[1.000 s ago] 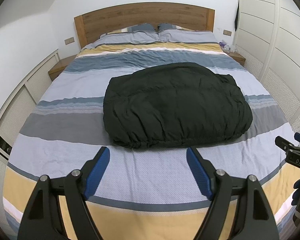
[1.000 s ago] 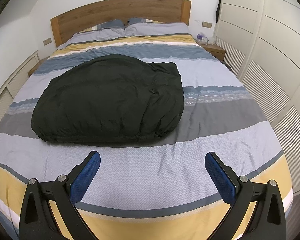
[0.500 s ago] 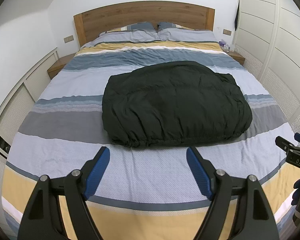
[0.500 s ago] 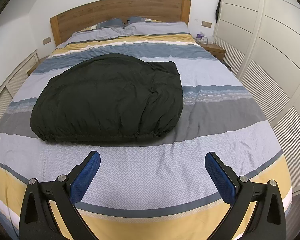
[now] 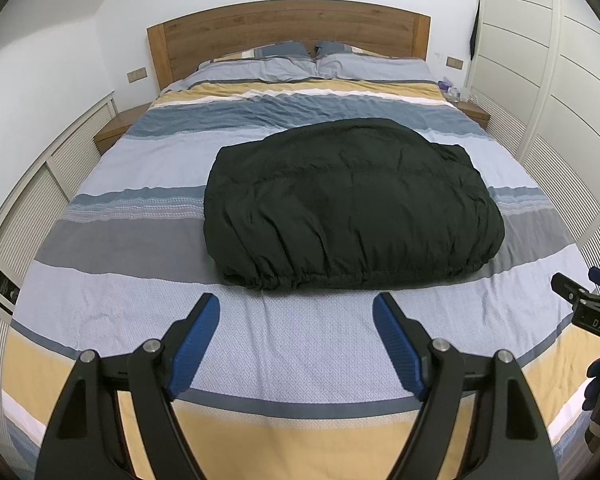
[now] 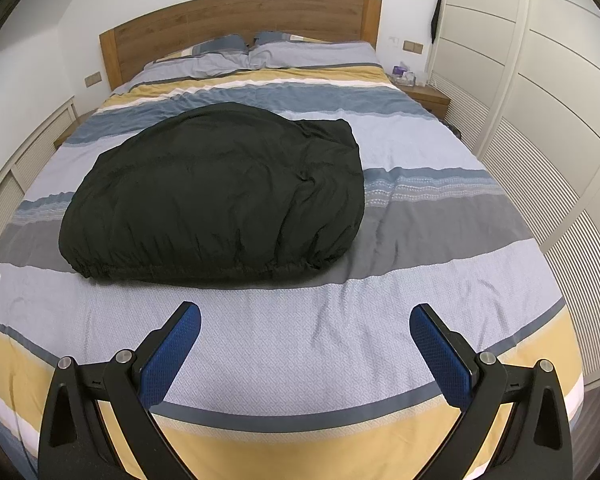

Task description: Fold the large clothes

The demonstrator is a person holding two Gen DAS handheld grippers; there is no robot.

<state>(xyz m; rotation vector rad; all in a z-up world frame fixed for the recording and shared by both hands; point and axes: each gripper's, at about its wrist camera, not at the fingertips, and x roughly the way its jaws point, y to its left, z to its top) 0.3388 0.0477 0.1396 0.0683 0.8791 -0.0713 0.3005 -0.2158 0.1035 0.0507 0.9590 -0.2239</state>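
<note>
— Two grippers are seen above the foot of the wide bed with the striped grey, blue and yellow cover (image 5: 300,352). How are they set?

— The left gripper (image 5: 296,312) is held with its blue-padded fingers (image 5: 196,340) spread wide, and nothing is gripped between them. The right gripper (image 6: 305,322) is likewise held wide apart and empty over the cover.

— Where is the garment found?

— The bulky dark green, puffy folded garment (image 5: 348,204) is laid on the middle of the bed, beyond both grippers and apart from them. Its gathered elastic hem (image 5: 340,278) is turned toward the foot. In the right wrist view the garment (image 6: 220,192) is seen left of centre.

— What is seen behind it?

— Two striped pillows (image 5: 316,60) are laid against the wooden headboard (image 5: 288,28), and white panelled wardrobe doors (image 6: 540,80) are seen along the right side.
</note>
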